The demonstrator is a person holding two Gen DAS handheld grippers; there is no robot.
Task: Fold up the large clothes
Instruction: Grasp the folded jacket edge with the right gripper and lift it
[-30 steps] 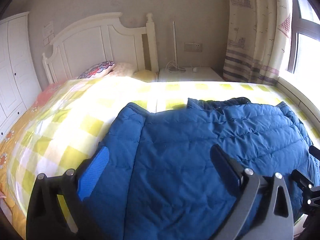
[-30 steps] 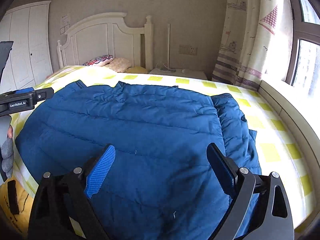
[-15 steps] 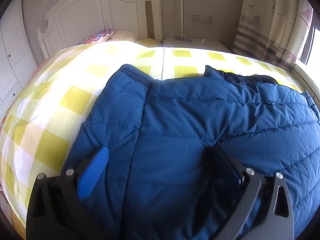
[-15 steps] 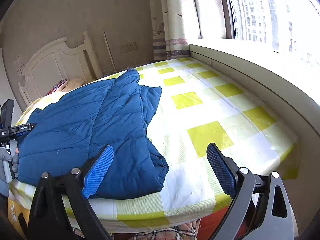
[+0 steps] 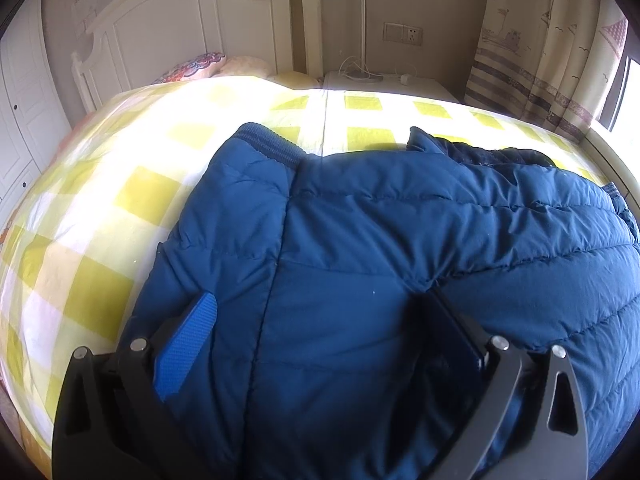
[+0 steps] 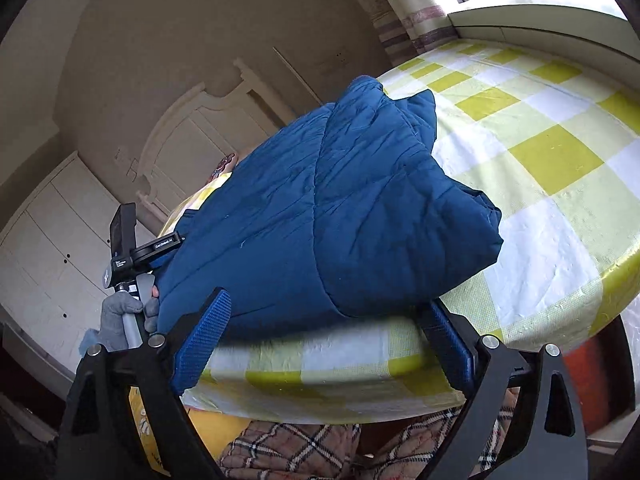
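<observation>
My left tool (image 5: 320, 340) sits low over the blue down jacket (image 5: 400, 260), its fingers spread wide and pressing into the padding with nothing pinched between them. The jacket fills the lower right of that frame on the yellow-checked bed (image 5: 120, 200). My right tool (image 6: 328, 332) is rolled sideways at the bed's near edge, fingers equally wide apart and empty, the jacket's hem just beyond their tips. At the left of that frame my gloved hand (image 6: 120, 316) grips the other tool's handle.
</observation>
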